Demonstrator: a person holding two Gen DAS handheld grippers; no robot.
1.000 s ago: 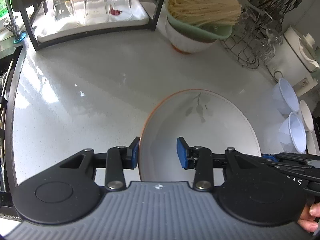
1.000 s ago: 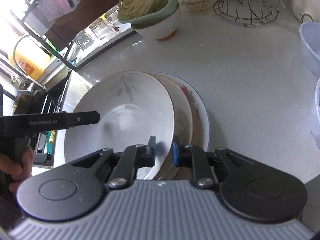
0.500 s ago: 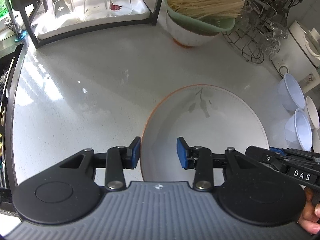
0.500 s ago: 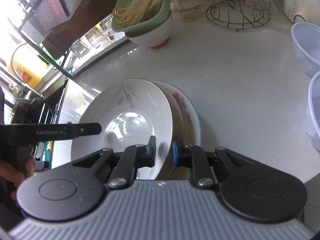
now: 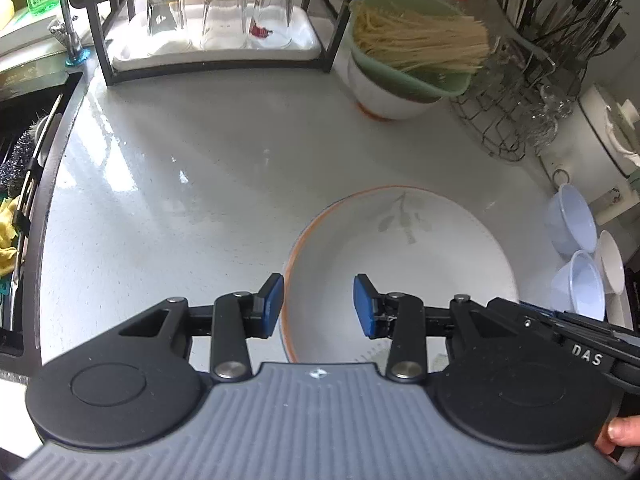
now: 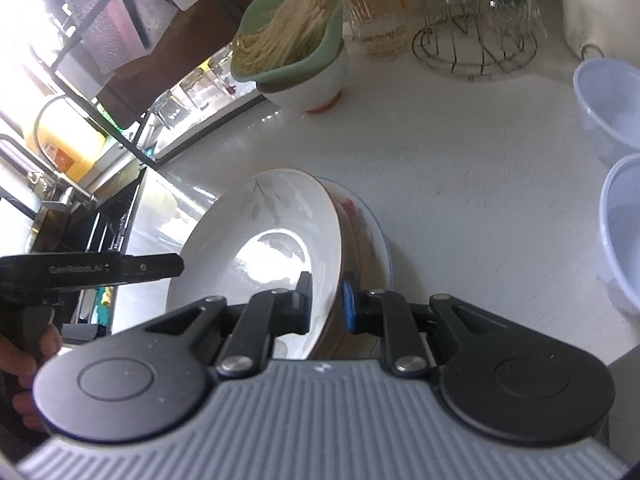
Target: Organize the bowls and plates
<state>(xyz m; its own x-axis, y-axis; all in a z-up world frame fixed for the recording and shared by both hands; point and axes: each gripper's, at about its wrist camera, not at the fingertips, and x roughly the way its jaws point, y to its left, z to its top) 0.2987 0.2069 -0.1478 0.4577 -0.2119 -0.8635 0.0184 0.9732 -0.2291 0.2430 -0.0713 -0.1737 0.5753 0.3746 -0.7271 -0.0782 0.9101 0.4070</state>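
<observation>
A white leaf-patterned plate with an orange rim (image 5: 400,256) tops a stack on the white counter. My left gripper (image 5: 319,304) is open, its fingers astride the plate's left rim without touching. My right gripper (image 6: 326,300) is shut on the leaf plate's rim (image 6: 256,248) and holds it tilted up. Under it lie a brown-rimmed plate (image 6: 352,248) and a flowered plate with a blue rim (image 6: 378,236). Blue plastic bowls (image 5: 576,288) stand at the right, also in the right wrist view (image 6: 608,108).
A green bowl of noodles (image 5: 412,44) sits on a white bowl at the back. A black rack with upturned glasses (image 5: 216,16) stands back left. A wire rack (image 5: 516,120), a cutlery holder and a white appliance (image 5: 612,136) are at the right. The sink (image 5: 24,128) is at the left.
The right gripper has tipped the leaf plate up more steeply off the stack. Both cameras have drawn back a little; the left gripper stays open at the rim.
</observation>
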